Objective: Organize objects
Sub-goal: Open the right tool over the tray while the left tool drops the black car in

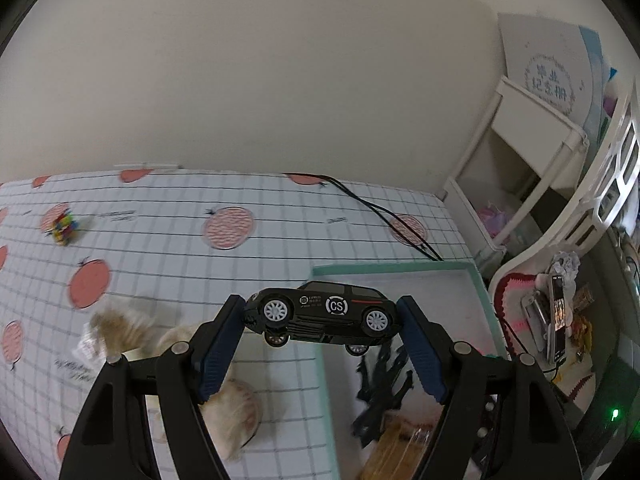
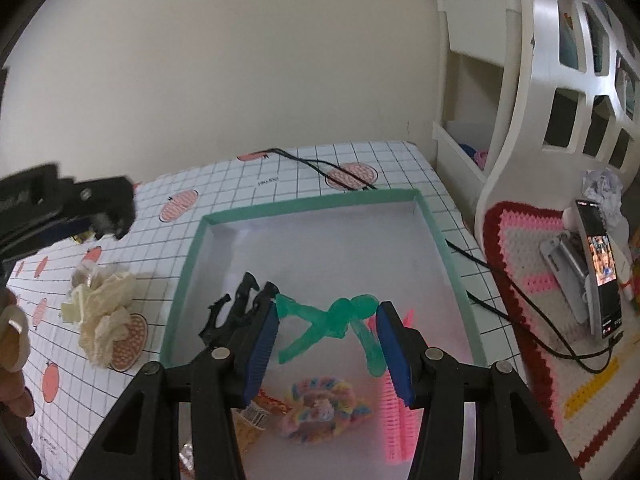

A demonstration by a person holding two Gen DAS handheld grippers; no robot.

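Black toy car clamped nose-to-tail in my left gripper, long axis crosswise, hanging over the teal-rimmed box near-left edge | right gripper closed on green clip above box interior | box lies right-forward of car.

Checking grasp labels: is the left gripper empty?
No: the left gripper is shut on a black toy car, held end to end between its blue pads above the teal-rimmed box.
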